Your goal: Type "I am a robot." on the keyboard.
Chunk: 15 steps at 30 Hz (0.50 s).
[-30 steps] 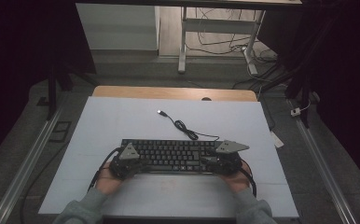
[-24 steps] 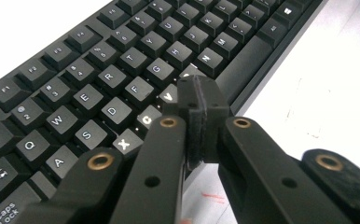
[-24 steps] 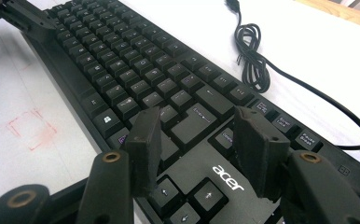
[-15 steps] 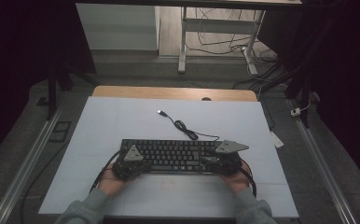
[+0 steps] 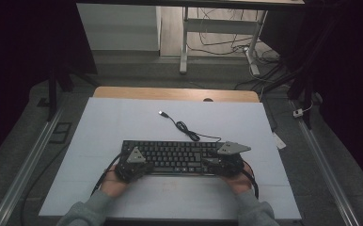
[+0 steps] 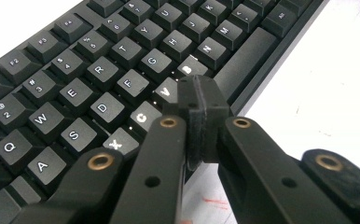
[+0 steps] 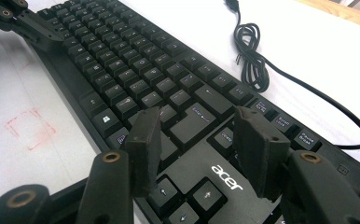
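A black Acer keyboard (image 5: 177, 155) lies on the white sheet (image 5: 123, 122) near the front of the table, its lettered keys (image 6: 99, 70) large in the left gripper view. My left gripper (image 5: 146, 165) is shut with nothing between its jaws. Its closed tip (image 6: 197, 91) hovers over the V and B keys in the bottom letter row; whether it touches them I cannot tell. At the keyboard's right end my right gripper (image 5: 209, 164) stands open. Its jaws (image 7: 197, 119) straddle the area above the arrow keys and the Acer logo (image 7: 227, 176), gripping nothing.
The keyboard's black USB cable (image 5: 185, 128) coils loosely on the sheet behind it, plug (image 5: 162, 113) lying free. Faint red marks (image 7: 31, 126) are drawn on the sheet in front of the keyboard. A wooden table edge (image 5: 175, 93) runs along the back.
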Each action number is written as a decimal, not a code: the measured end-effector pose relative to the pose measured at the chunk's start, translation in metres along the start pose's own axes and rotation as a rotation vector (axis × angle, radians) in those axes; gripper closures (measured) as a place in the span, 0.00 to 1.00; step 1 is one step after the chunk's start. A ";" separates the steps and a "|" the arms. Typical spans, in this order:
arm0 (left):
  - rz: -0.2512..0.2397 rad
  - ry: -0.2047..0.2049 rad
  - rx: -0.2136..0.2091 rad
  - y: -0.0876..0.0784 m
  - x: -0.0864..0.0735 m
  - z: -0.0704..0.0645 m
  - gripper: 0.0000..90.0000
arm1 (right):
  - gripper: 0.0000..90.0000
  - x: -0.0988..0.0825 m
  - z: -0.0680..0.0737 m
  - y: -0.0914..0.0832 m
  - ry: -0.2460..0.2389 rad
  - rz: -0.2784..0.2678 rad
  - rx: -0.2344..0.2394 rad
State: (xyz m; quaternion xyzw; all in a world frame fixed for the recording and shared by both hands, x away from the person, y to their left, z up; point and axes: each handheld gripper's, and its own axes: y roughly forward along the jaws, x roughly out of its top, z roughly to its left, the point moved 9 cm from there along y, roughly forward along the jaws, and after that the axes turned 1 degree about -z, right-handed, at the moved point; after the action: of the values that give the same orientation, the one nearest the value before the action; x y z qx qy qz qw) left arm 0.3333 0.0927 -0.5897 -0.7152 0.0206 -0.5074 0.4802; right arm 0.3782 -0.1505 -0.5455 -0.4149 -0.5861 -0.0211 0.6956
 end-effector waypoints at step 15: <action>-0.153 -0.131 0.044 -0.030 0.011 0.025 0.71 | 0.58 0.000 -0.002 -0.001 0.005 0.004 -0.005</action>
State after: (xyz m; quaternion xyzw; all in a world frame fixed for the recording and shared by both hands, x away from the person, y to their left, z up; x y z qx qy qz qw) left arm 0.3433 0.1194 -0.5609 -0.7355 -0.0766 -0.4951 0.4562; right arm 0.3787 -0.1526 -0.5449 -0.4177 -0.5836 -0.0223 0.6960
